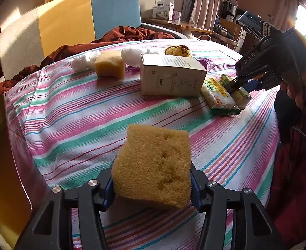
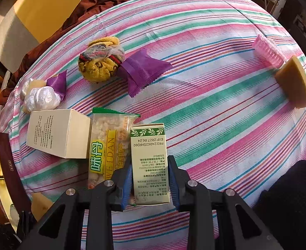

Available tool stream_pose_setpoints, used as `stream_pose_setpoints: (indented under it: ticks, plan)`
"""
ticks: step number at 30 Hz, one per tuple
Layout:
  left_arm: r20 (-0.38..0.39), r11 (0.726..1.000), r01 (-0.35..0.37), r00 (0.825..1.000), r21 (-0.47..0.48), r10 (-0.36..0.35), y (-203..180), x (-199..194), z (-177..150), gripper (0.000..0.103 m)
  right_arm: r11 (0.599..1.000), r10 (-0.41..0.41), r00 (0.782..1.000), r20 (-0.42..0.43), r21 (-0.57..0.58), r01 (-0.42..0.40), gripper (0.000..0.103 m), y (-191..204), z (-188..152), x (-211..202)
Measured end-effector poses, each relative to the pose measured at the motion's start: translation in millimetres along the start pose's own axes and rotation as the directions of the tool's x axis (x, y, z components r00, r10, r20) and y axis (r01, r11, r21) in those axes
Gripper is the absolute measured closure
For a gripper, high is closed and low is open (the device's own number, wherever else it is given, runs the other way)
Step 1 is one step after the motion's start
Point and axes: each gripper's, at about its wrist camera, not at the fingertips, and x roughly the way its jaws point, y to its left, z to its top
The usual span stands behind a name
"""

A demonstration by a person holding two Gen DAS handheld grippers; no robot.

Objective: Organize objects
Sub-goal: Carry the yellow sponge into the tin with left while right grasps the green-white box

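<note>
Risks, biggest thing first.

Striped tablecloth (image 2: 225,108): it's loose fabric with creases. Drag anything across it and it can bunch up and shift the whole layout. Lift, don't slide.

Yellow sponge (image 1: 153,166): your left gripper (image 1: 153,189) is clenched on it, holding it over the near part of the table. The foam looks soft, so the grip is probably spongy. Tilt or swing the wrist fast and it could squirm out from between the pads.

Cream box (image 2: 59,133): it sits just left of the snack packet. In the left view it looks close to your right gripper's path. Sweep left on the way out and you may clip it.

Snack packet (image 2: 109,145): it's touching the green-and-white carton (image 2: 149,160) along the carton's left side, and the left pad is right against it. I can't tell whether the film is pinched under that pad. If it is, the packet comes up with the carton or gets flicked.

Carton itself: your right gripper (image 2: 149,179) is clamped on its long sides, low on the table by the packet. It's thin card and may crush or pivot when you raise it.
</note>
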Motion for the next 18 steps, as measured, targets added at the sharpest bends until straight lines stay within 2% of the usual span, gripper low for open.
stream_pose_setpoints:
  ticks: [3, 5, 12, 18]
  plan:
    - [-0.001, 1.000, -0.006, 1.000, -0.018, 0.006, 2, -4, -2, 0.048, 1.000, 0.013, 1.000, 0.015, 0.012, -0.013, 0.073, -1, 1, -2]
    - [-0.004, 0.998, 0.014, 1.000, -0.057, -0.014, 6, -10, -3, 0.048, 1.000, 0.022, 1.000, 0.021, 0.018, -0.023, 0.073, -1, 2, -3]
    - [0.064, 0.989, 0.066, 0.996, -0.135, -0.058, 20, -52, -2, 0.047, 0.999, 0.038, 0.999, 0.039, 0.026, -0.039, 0.073, -1, 4, -7]
    - [0.118, 0.977, 0.028, 0.993, -0.214, -0.003, 52, -98, -4, 0.047, 0.998, 0.050, 0.997, 0.052, 0.021, -0.051, 0.073, -11, -24, -18]
